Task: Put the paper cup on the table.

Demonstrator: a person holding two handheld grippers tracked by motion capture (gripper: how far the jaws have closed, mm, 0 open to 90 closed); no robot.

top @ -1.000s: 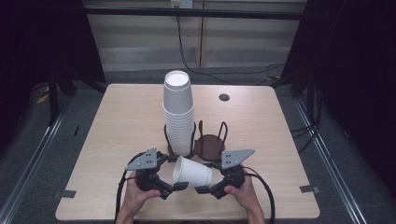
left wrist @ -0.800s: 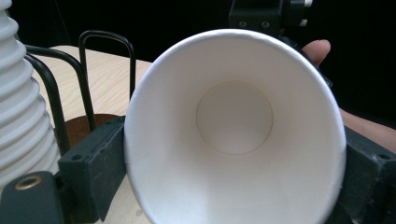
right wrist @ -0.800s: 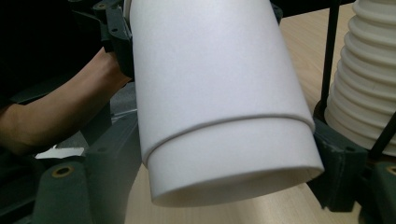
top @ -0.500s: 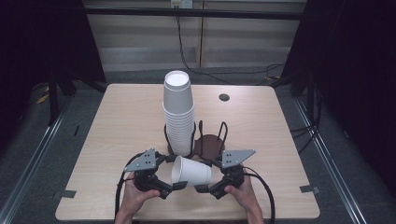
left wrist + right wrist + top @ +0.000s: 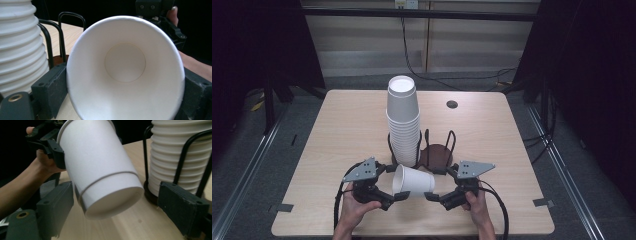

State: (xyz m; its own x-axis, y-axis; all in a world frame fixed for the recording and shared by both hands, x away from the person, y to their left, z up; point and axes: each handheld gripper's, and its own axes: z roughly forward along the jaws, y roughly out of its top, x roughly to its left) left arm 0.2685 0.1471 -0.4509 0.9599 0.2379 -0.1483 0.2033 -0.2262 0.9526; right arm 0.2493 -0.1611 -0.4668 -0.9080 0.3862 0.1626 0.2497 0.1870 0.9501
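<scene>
**Cup held sideways over the near table edge**

Since a second ago almost nothing has shifted: the white paper cup [image 5: 413, 180] hangs in the same spot between the two hands, and the only change is that the left gripper's [image 5: 398, 196] jaws have just been closing, with the cup's rim between them. From where I stand they now press on the mouth end of the cup, one pad on either side of the rim, as the left gripper view shows with the rim squeezed slightly out of round.

The cup lies on its side above the front of the table [image 5: 337, 130], mouth toward the person's left, base toward the right. It is empty (you look straight down to its bare white bottom [image 5: 125, 62] in the left gripper view).

The right gripper [image 5: 432, 196] sits at the base end. Its jaws are spread apart, one pad close against the cup's lower wall and the other well clear of it.

Just behind the cup stands the stack of white cups [image 5: 402, 122], nested upside down, upright in a black wire holder [image 5: 428, 145] with a dark round base. The stack fills the holder's left half; the right half shows its brown base bare.
</scene>
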